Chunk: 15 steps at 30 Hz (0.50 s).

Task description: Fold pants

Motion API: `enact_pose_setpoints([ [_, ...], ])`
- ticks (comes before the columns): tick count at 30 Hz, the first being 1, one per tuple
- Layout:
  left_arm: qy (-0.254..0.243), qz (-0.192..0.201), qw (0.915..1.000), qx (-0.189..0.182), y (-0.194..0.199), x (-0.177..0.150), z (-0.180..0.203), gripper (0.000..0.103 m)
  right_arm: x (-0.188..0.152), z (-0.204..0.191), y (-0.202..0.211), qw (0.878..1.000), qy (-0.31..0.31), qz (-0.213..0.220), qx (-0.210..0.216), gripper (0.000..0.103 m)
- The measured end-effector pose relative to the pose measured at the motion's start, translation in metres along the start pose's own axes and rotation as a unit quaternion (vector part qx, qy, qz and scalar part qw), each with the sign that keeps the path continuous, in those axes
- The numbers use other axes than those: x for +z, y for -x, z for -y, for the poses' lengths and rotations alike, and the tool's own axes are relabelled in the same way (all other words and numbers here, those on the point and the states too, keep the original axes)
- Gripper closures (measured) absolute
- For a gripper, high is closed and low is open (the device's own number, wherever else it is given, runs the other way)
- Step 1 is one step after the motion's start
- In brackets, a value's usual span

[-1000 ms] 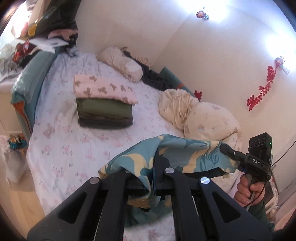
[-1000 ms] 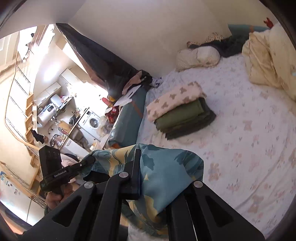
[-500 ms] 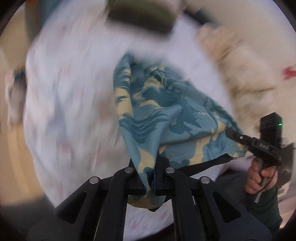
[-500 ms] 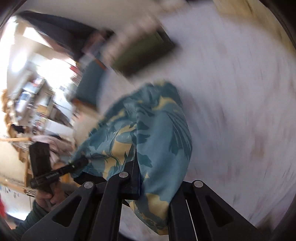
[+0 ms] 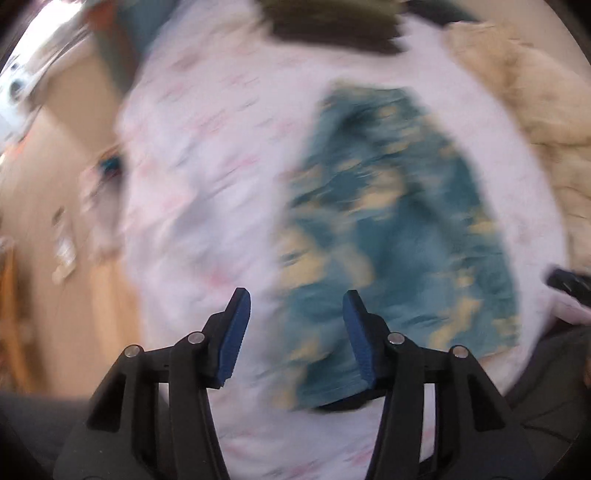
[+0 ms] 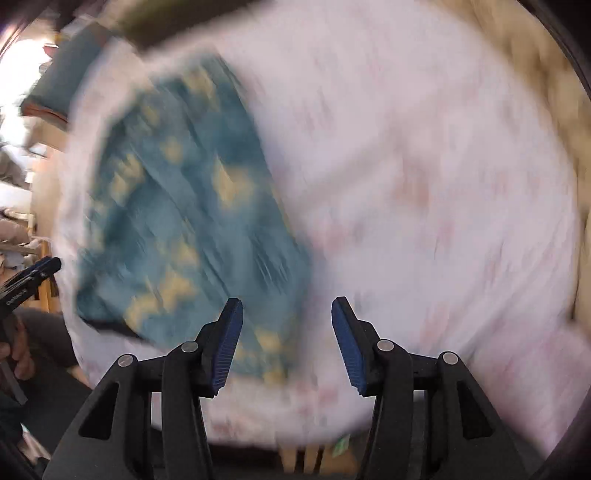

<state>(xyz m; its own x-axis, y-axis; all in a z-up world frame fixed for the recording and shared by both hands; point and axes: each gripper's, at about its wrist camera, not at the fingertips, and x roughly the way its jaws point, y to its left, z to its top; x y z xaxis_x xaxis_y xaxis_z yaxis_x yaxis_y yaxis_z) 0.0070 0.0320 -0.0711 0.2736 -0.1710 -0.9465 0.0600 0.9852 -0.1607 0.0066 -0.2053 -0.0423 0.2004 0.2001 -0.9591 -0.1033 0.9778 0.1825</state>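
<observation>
A: Pants lie flat on the bed, approx. middle, near edge towards us.
B: Both empty: left hand-held gripper & right hand-held gripper just opened, half wide. Smooth wrinkles first, then pinch far hem.

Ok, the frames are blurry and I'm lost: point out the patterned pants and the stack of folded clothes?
patterned pants [image 5: 399,229], left wrist view, middle of the spread fabric.
stack of folded clothes [image 5: 328,26], left wrist view, its dark lower layer.
</observation>
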Motion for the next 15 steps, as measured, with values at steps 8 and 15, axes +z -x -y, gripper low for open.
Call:
enact_pose_setpoints([
  [8, -0.056, -0.122, 0.9904, 0.034, -0.093, -0.007, 0.03, 0.097, -0.003, -0.037, -0.11, 0.994, 0.053, -0.099, -0.016, 0.09],
  [15, -0.016, -0.11, 0.9936, 0.024, -0.057, -0.003, 0.006, 0.099, 0.004, 0.002, -0.085, 0.993, 0.024, -0.096, -0.06, 0.087],
])
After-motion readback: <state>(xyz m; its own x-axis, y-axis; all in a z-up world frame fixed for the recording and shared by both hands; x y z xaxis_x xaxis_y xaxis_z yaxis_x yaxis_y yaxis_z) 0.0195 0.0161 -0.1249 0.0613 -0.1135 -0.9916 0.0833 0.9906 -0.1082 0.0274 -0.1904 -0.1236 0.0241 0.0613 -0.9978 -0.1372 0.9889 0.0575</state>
